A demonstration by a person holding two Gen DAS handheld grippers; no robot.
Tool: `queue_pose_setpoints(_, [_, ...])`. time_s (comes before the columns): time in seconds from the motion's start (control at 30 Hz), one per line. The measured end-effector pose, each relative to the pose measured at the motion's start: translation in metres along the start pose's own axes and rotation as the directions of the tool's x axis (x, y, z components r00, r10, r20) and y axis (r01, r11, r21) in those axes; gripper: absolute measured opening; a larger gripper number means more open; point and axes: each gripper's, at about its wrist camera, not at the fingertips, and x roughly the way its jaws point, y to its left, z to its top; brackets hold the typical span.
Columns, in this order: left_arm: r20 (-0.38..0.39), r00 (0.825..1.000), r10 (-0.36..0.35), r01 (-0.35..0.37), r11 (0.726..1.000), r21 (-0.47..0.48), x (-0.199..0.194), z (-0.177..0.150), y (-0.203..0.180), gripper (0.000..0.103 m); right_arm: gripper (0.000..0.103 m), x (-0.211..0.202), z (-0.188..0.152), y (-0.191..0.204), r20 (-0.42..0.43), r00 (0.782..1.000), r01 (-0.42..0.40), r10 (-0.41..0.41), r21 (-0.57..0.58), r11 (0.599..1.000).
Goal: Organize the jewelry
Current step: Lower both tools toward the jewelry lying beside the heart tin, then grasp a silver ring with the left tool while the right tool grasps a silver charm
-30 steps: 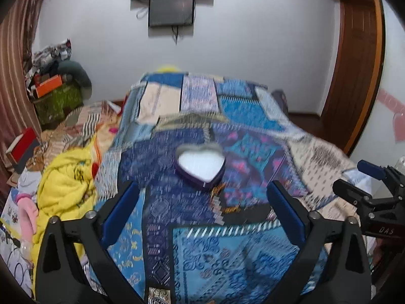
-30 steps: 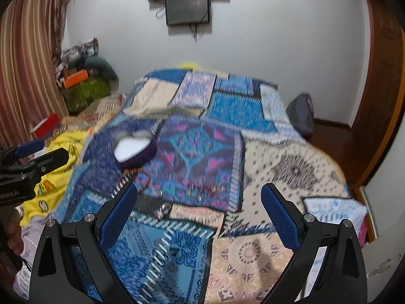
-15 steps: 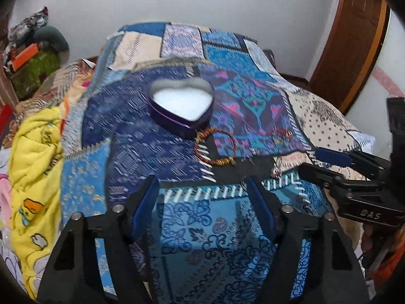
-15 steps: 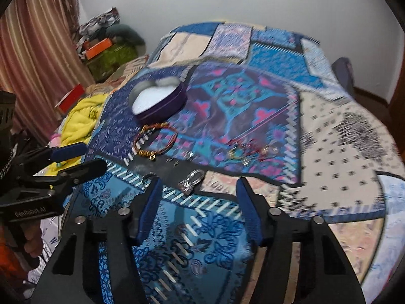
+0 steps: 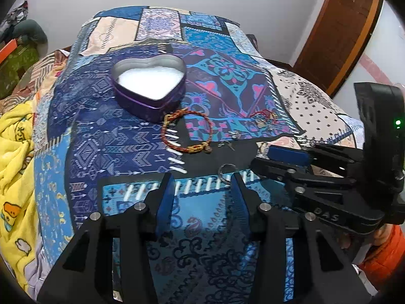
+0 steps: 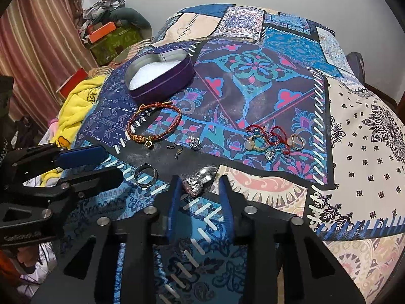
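Note:
A purple heart-shaped tin (image 5: pixel 149 86) with white lining sits open on the patterned bedspread; it also shows in the right wrist view (image 6: pixel 159 76). A red-and-gold braided bracelet (image 5: pixel 187 131) (image 6: pixel 153 126) lies just in front of it. A silver ring (image 6: pixel 145 174) (image 5: pixel 226 169), a silver brooch (image 6: pixel 200 179), small earrings (image 6: pixel 177 148) and a tangle of rings and red cord (image 6: pixel 273 139) lie nearby. My left gripper (image 5: pixel 202 185) is partly open and empty, near the silver ring. My right gripper (image 6: pixel 200 187) is partly open, its jaws on either side of the brooch.
A yellow blanket (image 5: pixel 15 152) is heaped at the bed's left edge. Boxes and clutter (image 6: pixel 106 33) stand by a striped curtain at the far left. A wooden door (image 5: pixel 339 33) is at the right. The bed drops off on the right side.
Both grippers have moved forward and down toward the jewelry. Their jaws have narrowed from wide open to partly open. The right gripper now straddles the brooch.

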Motion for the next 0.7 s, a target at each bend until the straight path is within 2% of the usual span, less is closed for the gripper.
queue_pose_setpoints(0.07, [-0.005,1.0,-0.009,0.009,1.0,0.009,0.001,0.0,-0.003,0.044,0.015,0.0,0.0,-0.001,0.0,1.0,0.003,-0.003,-0.004,1.0])
queue_pose_setpoints(0.4, [-0.027,0.999,-0.03,0.032,0.997,0.072,0.016,-0.001,-0.022,0.036,0.015,-0.009,-0.001,-0.007,0.015,1.0,-0.002,0.002,0.029,1.0])
queue_pose_setpoints(0.43, [-0.027,0.999,-0.037,0.039,0.996,0.076,0.018,0.0,-0.024,0.033,0.015,-0.01,-0.002,-0.009,0.017,1.0,-0.001,0.0,0.034,0.999])
queue_pose_setpoints(0.5, [-0.039,0.998,-0.043,0.046,0.996,0.081,0.022,0.001,-0.026,0.018,0.015,-0.013,-0.001,-0.011,0.022,1.0,0.002,-0.003,0.043,0.999])
queue_pose_setpoints(0.57, [-0.038,0.999,-0.035,0.038,0.996,0.085,0.025,0.002,-0.028,0.01,0.015,-0.017,0.0,-0.012,0.032,0.999,0.005,-0.006,0.051,0.999])
queue_pose_setpoints(0.7, [-0.038,0.999,-0.031,0.034,0.997,0.073,0.025,0.003,-0.026,0.004,0.015,-0.024,0.003,-0.013,0.053,0.999,0.011,-0.014,0.058,0.998])
